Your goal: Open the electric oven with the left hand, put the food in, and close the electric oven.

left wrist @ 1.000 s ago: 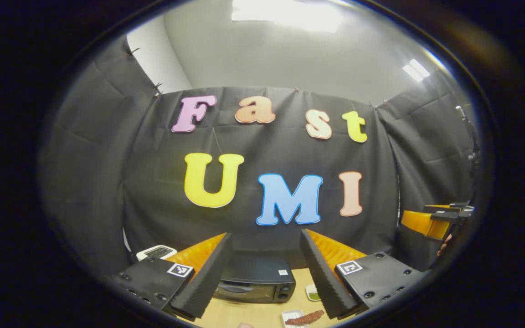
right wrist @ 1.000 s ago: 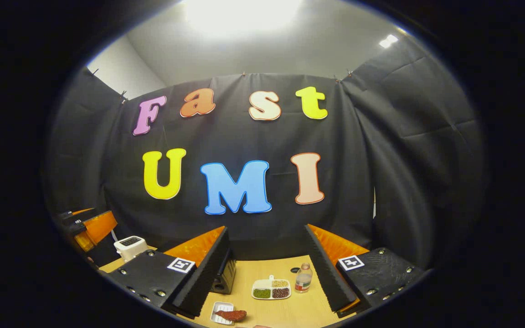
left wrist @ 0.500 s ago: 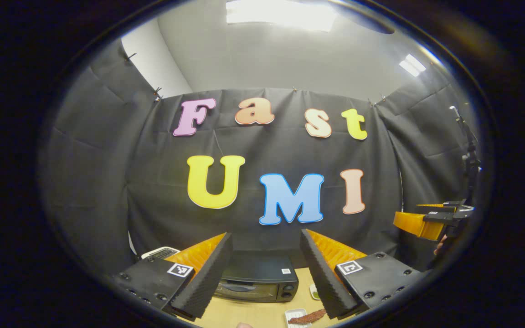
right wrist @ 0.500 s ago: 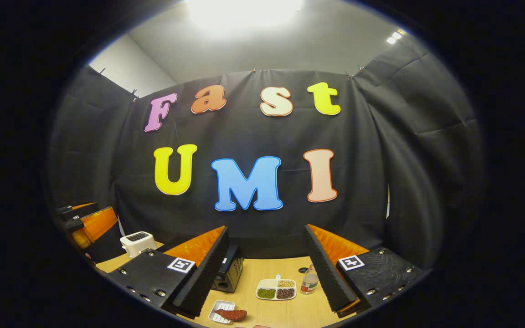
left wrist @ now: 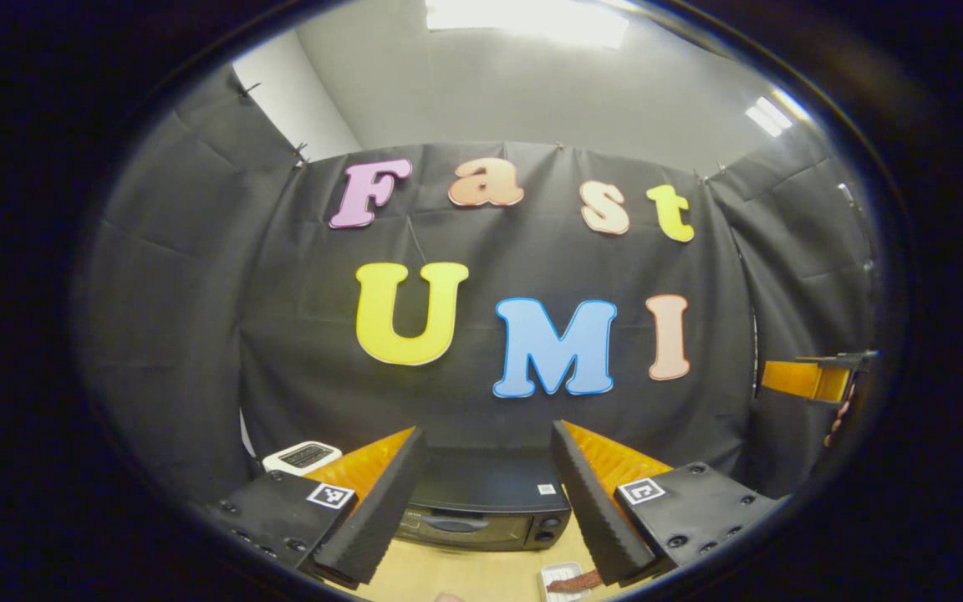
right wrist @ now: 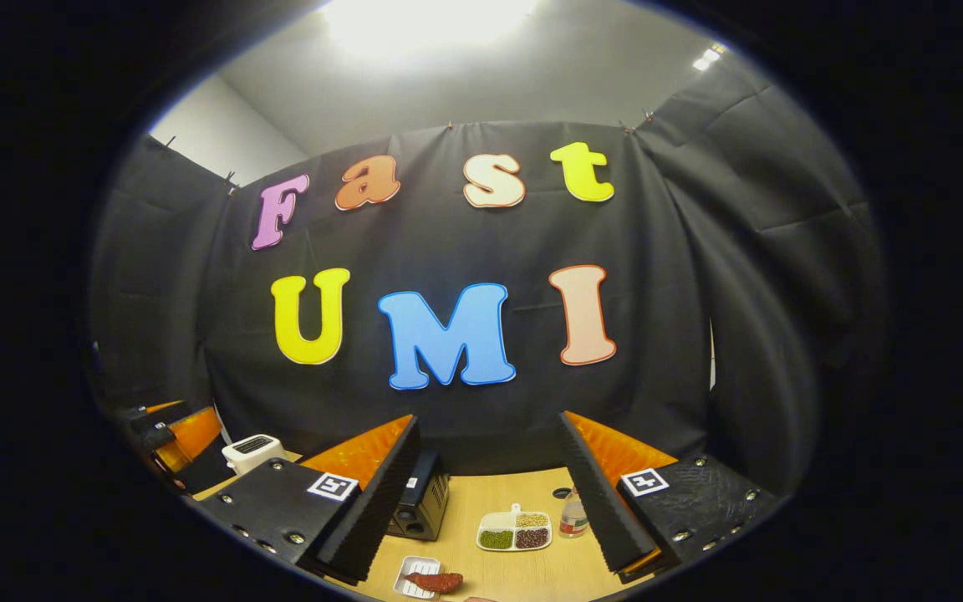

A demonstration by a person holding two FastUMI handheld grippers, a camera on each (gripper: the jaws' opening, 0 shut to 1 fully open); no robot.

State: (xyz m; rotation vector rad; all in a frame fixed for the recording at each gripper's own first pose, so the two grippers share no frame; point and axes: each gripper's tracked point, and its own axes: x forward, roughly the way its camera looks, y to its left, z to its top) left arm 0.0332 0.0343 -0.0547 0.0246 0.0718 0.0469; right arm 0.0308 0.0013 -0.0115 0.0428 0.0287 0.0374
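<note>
The black electric oven (left wrist: 490, 506) stands on the wooden table with its door shut, straight ahead of my left gripper (left wrist: 488, 429), which is open and holds nothing. A reddish-brown piece of food lies on a small white tray (left wrist: 569, 579) in front of the oven's right end. In the right gripper view the oven (right wrist: 425, 504) shows from its side, and the food (right wrist: 435, 581) on its tray lies low between the fingers. My right gripper (right wrist: 488, 420) is open and empty, held above the table. It appears at the far right (left wrist: 812, 380) of the left gripper view.
A white toaster (left wrist: 304, 456) stands left of the oven. A divided white dish (right wrist: 517, 531) of beans and a small bottle (right wrist: 573, 516) sit on the table (right wrist: 523, 493) to the right. The left gripper (right wrist: 176, 431) shows at the far left edge.
The left gripper has moved toward the oven, which now looks larger and sits farther right between its fingers. The right gripper shifted slightly. Both stayed open.
</note>
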